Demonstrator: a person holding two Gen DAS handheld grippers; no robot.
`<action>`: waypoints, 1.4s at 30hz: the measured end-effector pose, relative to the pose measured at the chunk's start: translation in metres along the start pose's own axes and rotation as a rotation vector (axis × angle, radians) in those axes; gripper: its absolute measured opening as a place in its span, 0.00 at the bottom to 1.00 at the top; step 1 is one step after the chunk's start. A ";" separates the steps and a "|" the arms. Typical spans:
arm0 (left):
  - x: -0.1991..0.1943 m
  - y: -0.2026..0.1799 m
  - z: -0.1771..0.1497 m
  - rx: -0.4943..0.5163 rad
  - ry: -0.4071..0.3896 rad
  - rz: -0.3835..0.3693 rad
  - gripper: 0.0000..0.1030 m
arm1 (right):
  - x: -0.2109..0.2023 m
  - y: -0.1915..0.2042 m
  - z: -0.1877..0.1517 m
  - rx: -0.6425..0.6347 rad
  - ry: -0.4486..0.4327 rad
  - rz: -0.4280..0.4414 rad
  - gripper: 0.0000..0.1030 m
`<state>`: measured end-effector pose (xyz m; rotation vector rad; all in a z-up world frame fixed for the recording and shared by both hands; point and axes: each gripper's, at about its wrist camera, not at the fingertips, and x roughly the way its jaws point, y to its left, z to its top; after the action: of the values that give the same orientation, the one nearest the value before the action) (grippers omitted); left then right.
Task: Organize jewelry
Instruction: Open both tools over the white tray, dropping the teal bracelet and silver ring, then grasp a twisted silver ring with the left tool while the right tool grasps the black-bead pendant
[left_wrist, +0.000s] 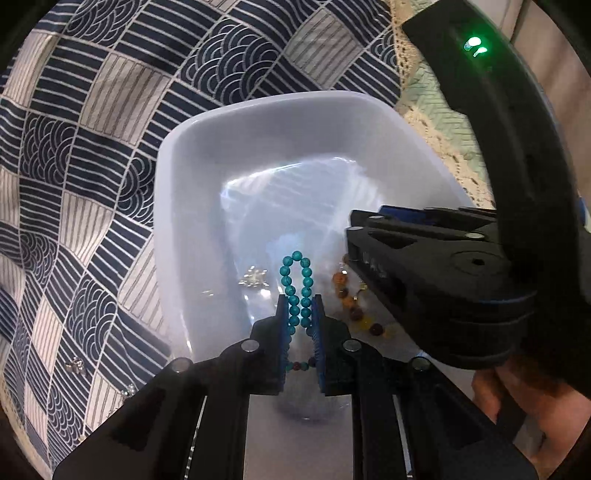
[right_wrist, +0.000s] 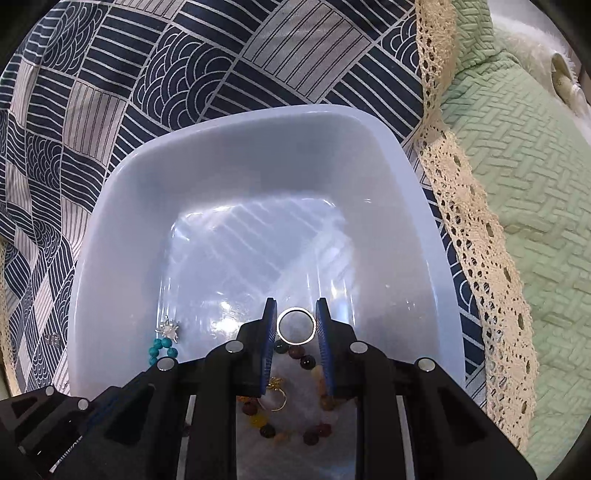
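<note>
Left gripper (left_wrist: 300, 314): jaws nearly together, pinching the turquoise bracelet (left_wrist: 297, 286) between the blue pads; its far loop sticks out past the tips over the bin floor, the rest hangs back between the fingers.
Right gripper (right_wrist: 296, 325): jaws partly closed on a silver ring (right_wrist: 296, 325), one pad against each side of the band, held over the near part of the bin.
Bin (right_wrist: 229, 140): pale plastic tub on the patterned cloth (right_wrist: 110, 74); far half bare.
Already inside: amber bracelet (right_wrist: 291, 417) and a gold ring (right_wrist: 276, 397) under the right gripper, a silver charm (right_wrist: 169, 328) near the left wall.
Left outside: small silver pieces (left_wrist: 75, 365) on the cloth, near left of the bin.
Stage: both pieces look ready to be let go into the bin.
Risk, ring: gripped only at two points on a smooth band, so a tilt or squeeze could pop it out and it may roll or bounce.
Risk, bracelet: beads could catch on the ribbed pads on release, or drop onto the amber bracelet and tangle.
Risk, crowding: the grippers sit close together, so they may bump.
</note>
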<state>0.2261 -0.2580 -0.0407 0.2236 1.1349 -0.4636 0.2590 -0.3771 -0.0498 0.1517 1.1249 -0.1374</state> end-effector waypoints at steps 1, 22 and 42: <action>0.000 0.001 0.000 -0.003 0.001 0.002 0.13 | 0.000 0.001 -0.001 -0.003 0.004 0.002 0.22; -0.121 0.049 -0.020 -0.136 -0.161 -0.063 0.30 | -0.076 0.036 -0.031 -0.020 -0.150 0.116 0.56; -0.161 0.258 -0.197 -0.471 -0.119 0.162 0.58 | -0.101 0.173 -0.125 -0.236 -0.109 0.248 0.64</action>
<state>0.1298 0.0874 0.0087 -0.1222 1.0680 -0.0572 0.1374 -0.1808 -0.0028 0.0709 0.9962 0.2060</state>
